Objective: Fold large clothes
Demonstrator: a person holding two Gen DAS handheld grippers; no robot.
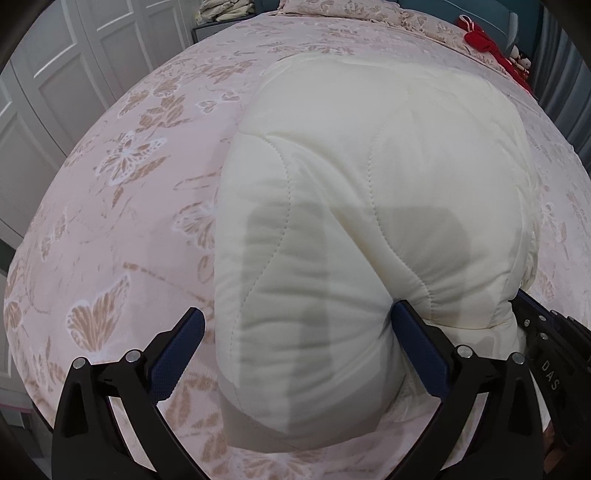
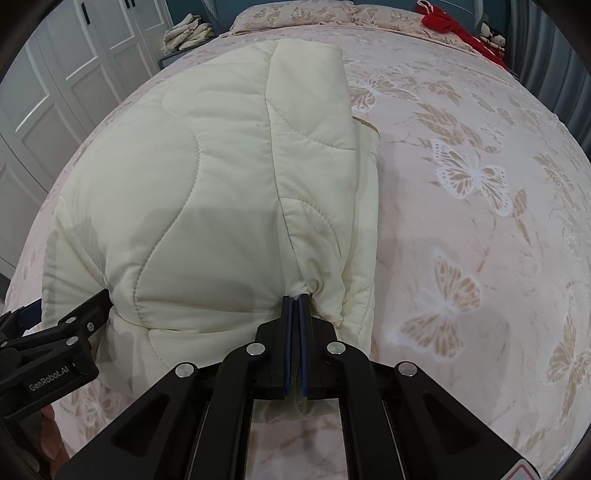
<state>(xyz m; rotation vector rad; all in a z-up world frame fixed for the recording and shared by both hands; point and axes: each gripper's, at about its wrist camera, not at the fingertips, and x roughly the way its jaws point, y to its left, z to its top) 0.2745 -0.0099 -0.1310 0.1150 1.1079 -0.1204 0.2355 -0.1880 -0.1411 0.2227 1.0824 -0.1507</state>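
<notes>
on the butterfly-print pink bedspread (image 2: 461, 221), the cream quilted padded jacket (image 2: 207, 206) may slump unevenly, since the right gripper (image 2: 295, 297) pinches its hem while the left gripper (image 1: 295, 325) gapes wide.

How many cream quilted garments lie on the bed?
1. The cream quilted jacket lies folded on the butterfly bedspread, near the front edge, its hem pinched by the right gripper. The red item by the pillows differs; others may be hidden.
</notes>
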